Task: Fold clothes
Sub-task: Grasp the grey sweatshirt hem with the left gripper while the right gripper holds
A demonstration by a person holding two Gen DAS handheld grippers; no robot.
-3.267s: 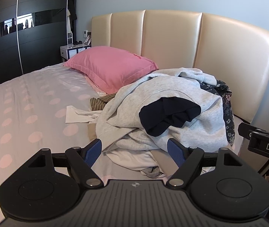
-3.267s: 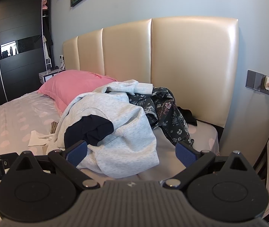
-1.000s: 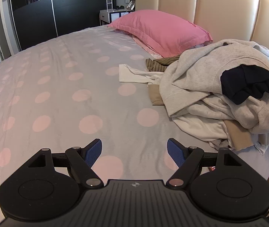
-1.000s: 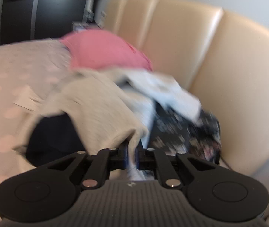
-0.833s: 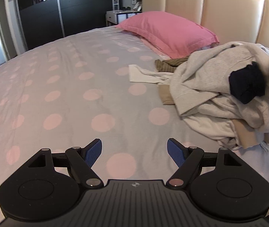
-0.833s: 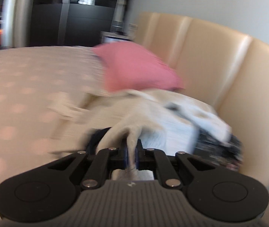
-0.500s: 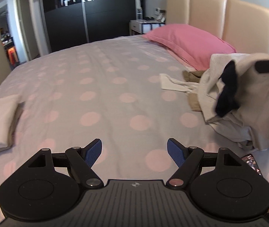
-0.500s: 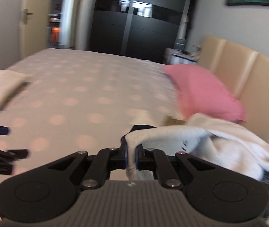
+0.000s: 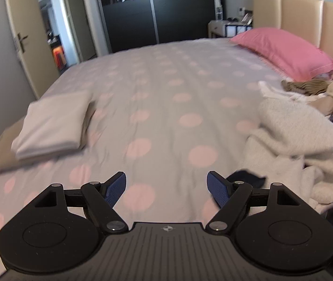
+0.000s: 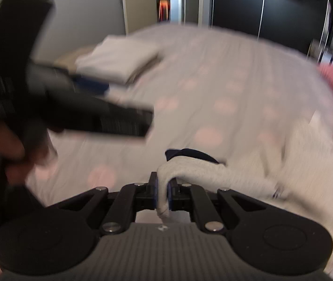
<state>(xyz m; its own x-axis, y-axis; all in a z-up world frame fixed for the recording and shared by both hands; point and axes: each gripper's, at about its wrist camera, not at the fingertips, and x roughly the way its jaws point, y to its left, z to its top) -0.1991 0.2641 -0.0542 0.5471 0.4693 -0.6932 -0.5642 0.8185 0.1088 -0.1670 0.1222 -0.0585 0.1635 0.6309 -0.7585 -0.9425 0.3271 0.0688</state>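
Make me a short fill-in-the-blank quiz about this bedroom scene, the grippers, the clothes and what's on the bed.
1. The right gripper pinches a light grey sweatshirt between its ____ pads.
2. The left gripper has nothing between its fingers, and its jaws stand ____.
3. The pillow by the headboard is ____.
4. The bedsheet is grey with pink ____.

Missing words: blue; open; pink; dots

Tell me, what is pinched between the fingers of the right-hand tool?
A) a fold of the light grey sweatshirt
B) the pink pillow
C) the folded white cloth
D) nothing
A: in the right wrist view, a fold of the light grey sweatshirt sits between the right gripper fingers.
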